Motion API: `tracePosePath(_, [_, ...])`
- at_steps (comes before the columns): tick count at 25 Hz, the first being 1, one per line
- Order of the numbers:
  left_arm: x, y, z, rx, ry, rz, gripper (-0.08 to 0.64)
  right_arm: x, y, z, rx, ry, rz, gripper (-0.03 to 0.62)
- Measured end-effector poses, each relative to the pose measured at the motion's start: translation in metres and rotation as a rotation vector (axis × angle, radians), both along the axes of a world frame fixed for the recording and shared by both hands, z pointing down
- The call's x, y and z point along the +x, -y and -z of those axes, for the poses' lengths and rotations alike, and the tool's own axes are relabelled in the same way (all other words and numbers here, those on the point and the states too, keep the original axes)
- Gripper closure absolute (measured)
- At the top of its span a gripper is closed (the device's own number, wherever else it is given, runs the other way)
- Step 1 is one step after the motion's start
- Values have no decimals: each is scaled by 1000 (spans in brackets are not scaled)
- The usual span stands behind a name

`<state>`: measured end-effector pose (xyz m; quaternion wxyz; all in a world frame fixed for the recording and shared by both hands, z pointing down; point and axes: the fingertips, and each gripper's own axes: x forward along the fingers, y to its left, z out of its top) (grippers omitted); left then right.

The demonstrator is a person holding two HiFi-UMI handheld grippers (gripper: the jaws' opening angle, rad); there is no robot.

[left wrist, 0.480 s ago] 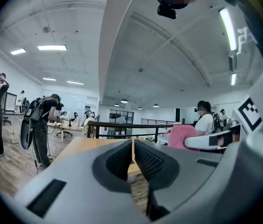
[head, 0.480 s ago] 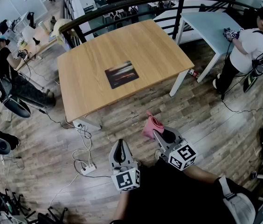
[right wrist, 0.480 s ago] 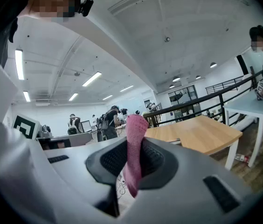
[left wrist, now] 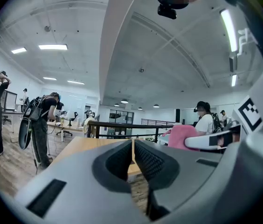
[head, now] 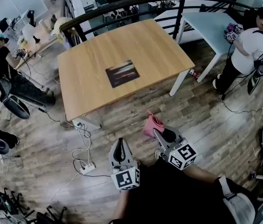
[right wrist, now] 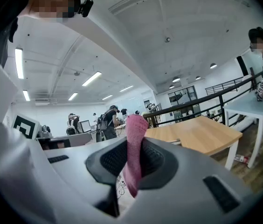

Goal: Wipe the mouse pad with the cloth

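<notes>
A dark mouse pad (head: 122, 73) lies flat near the middle of the wooden table (head: 89, 92). My right gripper (head: 156, 131) is shut on a pink cloth (head: 152, 125), held over the floor well short of the table's near edge; the cloth (right wrist: 134, 146) stands up between the jaws in the right gripper view. My left gripper (head: 119, 147) hangs beside it, lower left, jaws pressed together with nothing between them (left wrist: 133, 160). The table (right wrist: 201, 135) shows ahead to the right in the right gripper view.
A power strip (head: 88, 167) and loose cables (head: 82, 136) lie on the wooden floor by the table leg. A person (head: 248, 48) stands at a light blue table (head: 206, 20) at right. Another person (head: 5, 69) sits at left. A black railing (head: 136, 6) runs behind.
Both grippers hold their place. The view has shifted very slightly and the people in the background have moved a little.
</notes>
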<state>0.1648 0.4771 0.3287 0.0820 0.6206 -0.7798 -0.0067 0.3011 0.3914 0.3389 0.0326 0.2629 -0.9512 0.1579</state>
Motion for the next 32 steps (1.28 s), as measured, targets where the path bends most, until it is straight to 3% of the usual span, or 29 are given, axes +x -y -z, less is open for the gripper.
tracePosePath(11, [-21,-12,-8,-9,-20,-10,526,-20,-9,1,-18,16,-17,529])
tracePosePath(22, [-61,-25,-25,-30,-40,-64,526,-48,-16,-11,-30,-6,-107,529])
tracePosePath(32, [-90,45,-41,-69,-39,-24,526,-76,61,-29,-41,7,-82,529])
